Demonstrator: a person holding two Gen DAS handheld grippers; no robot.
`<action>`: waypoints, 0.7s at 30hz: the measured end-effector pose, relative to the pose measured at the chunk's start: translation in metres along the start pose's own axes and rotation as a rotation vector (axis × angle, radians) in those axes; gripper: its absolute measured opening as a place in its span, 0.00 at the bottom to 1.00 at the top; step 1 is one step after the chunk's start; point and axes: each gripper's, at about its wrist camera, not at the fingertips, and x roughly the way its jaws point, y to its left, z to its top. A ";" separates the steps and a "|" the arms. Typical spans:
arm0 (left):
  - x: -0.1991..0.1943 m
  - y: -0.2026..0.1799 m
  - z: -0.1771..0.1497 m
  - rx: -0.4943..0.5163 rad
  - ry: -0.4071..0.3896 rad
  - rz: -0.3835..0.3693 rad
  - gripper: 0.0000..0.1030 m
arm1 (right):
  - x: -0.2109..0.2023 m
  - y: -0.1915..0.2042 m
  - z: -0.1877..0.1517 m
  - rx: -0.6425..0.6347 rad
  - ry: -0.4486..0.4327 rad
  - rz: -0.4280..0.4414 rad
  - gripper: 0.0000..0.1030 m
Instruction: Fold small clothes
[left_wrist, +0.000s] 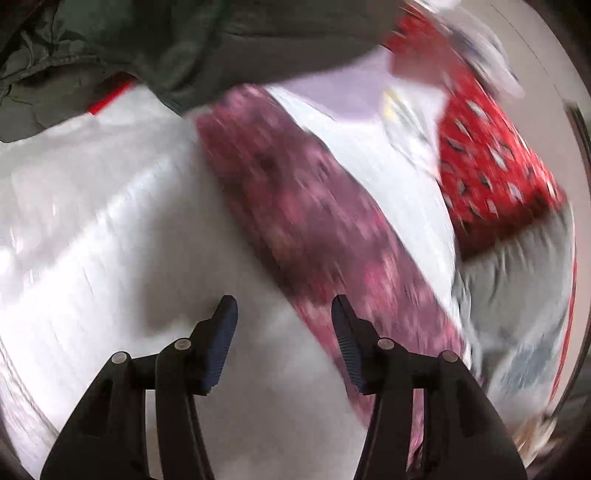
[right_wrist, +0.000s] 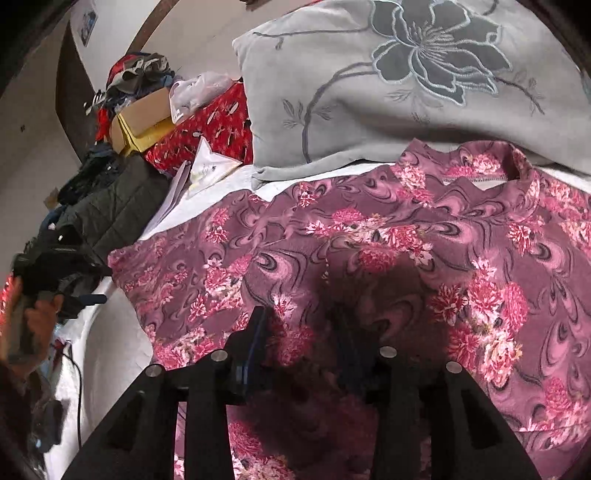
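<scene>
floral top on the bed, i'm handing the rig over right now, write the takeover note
Left gripper: open, empty, over the white bed sheet beside the garment; that view is blurred.
Right gripper: open, nothing gripped, over the garment.
Purple-pink floral fabric top: lies spread on the sheet, collar toward the grey flower-embroidered pillow.
Done: top laid out; no fold visible.
Left: all the folding.
</scene>
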 end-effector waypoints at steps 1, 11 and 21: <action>0.004 0.000 0.004 -0.009 0.004 -0.004 0.55 | 0.000 -0.002 0.000 0.006 -0.002 0.008 0.40; 0.035 -0.011 0.031 -0.043 0.016 -0.117 0.02 | -0.006 -0.009 0.000 0.033 -0.011 0.046 0.40; -0.012 -0.083 -0.008 0.146 -0.076 -0.140 0.02 | -0.007 -0.007 0.001 0.026 0.007 0.033 0.40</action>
